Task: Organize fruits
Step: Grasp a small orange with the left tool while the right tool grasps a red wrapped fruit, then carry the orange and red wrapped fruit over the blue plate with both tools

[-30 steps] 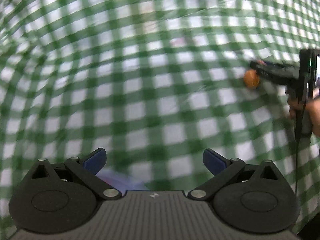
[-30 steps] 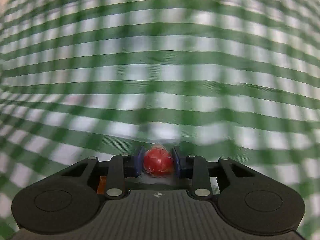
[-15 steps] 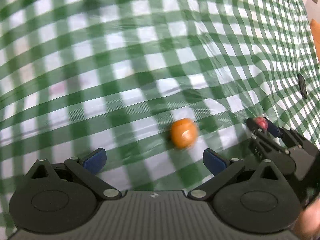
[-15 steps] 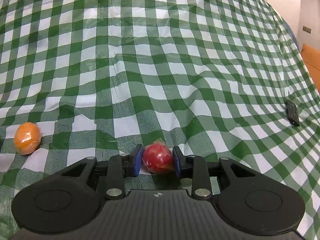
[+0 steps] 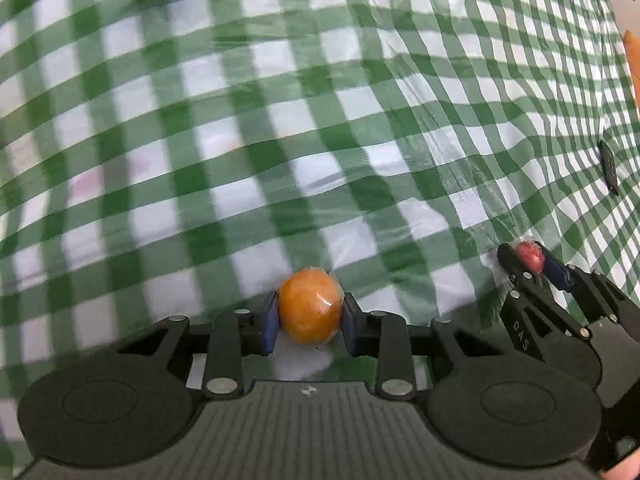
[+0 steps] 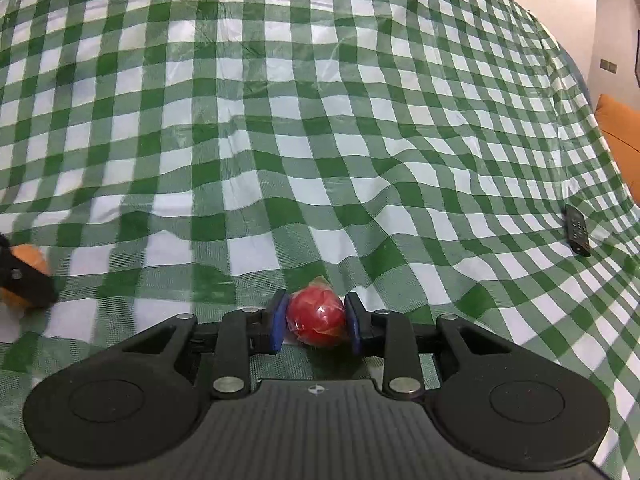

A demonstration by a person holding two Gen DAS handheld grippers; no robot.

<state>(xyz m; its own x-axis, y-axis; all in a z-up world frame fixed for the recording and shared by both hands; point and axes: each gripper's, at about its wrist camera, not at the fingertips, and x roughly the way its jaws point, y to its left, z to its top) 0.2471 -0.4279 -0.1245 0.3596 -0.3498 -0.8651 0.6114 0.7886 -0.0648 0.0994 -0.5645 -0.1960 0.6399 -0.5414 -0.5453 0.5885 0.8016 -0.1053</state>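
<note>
The left gripper (image 5: 308, 322) has its jaws clamped on an orange fruit (image 5: 310, 305), 1 blue pad (image 5: 269, 322) pressed to each side of it, and the fruit's skin looks wrapped in clear film. The right gripper (image 6: 316, 322) pinches a red fruit (image 6: 317, 317) the same way, also in glossy wrapping. Both fruits sit low, just over the green-and-white checked cloth (image 6: 320, 120) that covers the surface below them. The 2 grippers are near each other: from the left wrist view the right one shows at the lower right with its red fruit, and from the right wrist view the orange fruit peeks in at the far left edge. A dark remote control (image 6: 577, 230) lies on the cloth well off to the right. An orange cushion (image 6: 618, 126) shows past the cloth's far right edge.
</note>
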